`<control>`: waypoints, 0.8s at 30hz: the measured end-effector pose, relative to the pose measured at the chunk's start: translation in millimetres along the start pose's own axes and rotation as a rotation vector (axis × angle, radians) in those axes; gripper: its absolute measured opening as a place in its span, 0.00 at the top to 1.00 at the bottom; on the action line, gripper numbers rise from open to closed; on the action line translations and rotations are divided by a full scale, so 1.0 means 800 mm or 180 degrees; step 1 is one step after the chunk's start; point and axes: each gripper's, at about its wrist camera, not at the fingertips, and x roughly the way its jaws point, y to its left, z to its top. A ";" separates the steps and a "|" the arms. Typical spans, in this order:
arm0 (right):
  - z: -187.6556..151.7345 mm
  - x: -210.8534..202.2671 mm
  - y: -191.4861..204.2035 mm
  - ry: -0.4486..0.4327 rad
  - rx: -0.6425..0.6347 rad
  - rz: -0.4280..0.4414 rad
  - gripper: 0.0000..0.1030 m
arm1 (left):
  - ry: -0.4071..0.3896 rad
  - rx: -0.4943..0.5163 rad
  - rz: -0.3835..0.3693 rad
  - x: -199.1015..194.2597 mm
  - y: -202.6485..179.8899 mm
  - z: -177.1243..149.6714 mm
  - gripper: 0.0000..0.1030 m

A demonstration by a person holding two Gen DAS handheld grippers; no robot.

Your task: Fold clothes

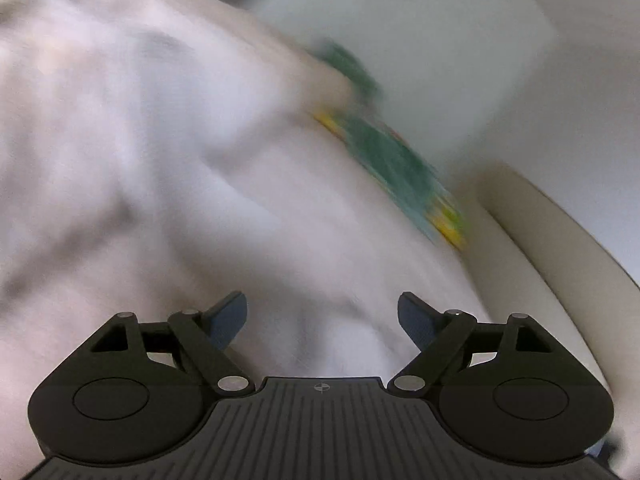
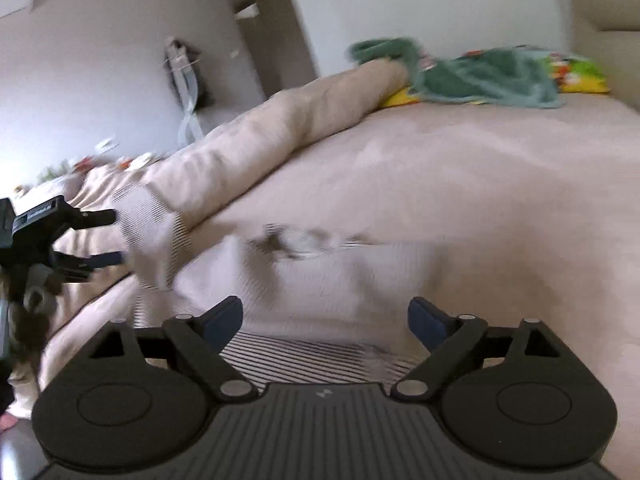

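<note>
A pale striped garment lies on the beige bed, with its near edge under my right gripper, which is open and empty just above it. My left gripper shows at the left of the right wrist view, open, its fingers either side of a raised corner of the garment. In the blurred left wrist view my left gripper is open over pale cloth.
A rolled beige duvet runs along the bed's left side. A green towel and yellow patterned cloth lie at the far end; they also show in the left wrist view. A beige headboard stands far right.
</note>
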 end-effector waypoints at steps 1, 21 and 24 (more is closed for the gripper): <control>-0.005 -0.005 -0.011 0.0004 0.0067 -0.0081 0.06 | -0.0071 -0.0144 0.0174 0.004 0.011 0.009 0.17; -0.053 -0.001 -0.078 0.0102 0.0766 -0.0183 0.00 | 0.0095 0.1606 -0.0825 0.039 -0.214 -0.062 0.80; -0.051 0.001 -0.077 0.0133 0.0772 -0.0190 0.00 | 0.0660 0.2060 -0.1110 0.061 -0.244 -0.123 0.64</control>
